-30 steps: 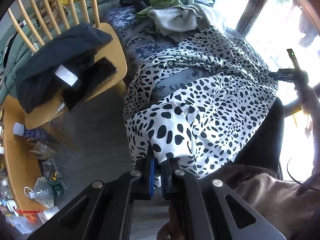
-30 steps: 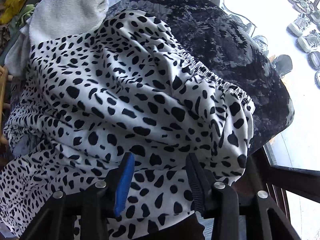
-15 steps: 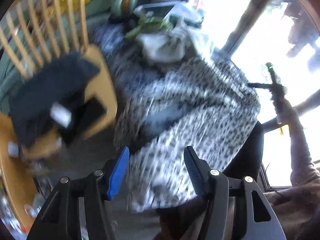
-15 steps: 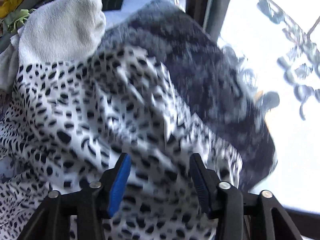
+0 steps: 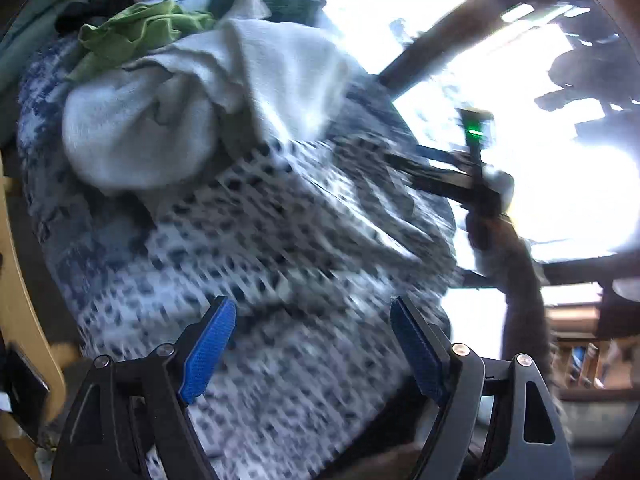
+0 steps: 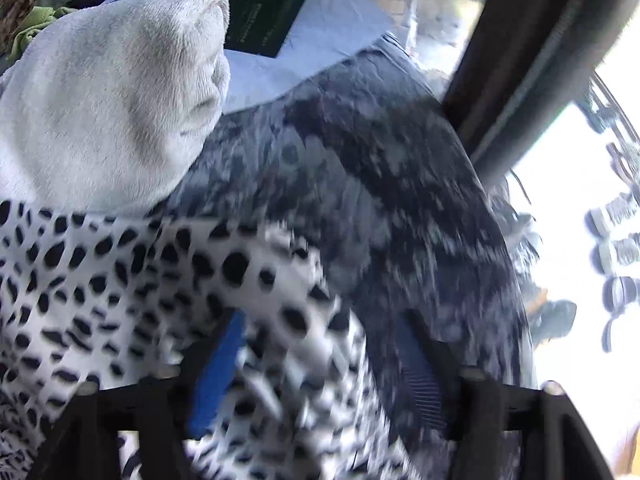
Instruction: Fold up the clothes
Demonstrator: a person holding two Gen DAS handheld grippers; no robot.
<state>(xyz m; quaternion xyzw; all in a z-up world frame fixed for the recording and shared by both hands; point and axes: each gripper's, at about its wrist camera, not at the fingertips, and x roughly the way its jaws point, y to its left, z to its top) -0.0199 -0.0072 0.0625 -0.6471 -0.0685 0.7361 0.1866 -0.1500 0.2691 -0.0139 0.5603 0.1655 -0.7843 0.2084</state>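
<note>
Ahead of the left gripper (image 5: 312,344), the spotted garment (image 5: 280,240) looks like thin, smooth cloth with a faint sheen, creased into soft folds. Beyond it, the pale towel (image 5: 160,120) is thick, matt, nubbly terry; the right wrist view shows its short looped pile. Behind that, the green cloth (image 5: 140,32) is crumpled and matt. Beneath them, the mottled blue cover (image 6: 380,180) seems a soft, matt, velvety fabric. The gripper's fingers (image 5: 210,348) are matt black plastic with ribbed blue pads and shiny metal screws. To its left, the chair (image 5: 24,300) is smooth, lightly glossy wood.
</note>
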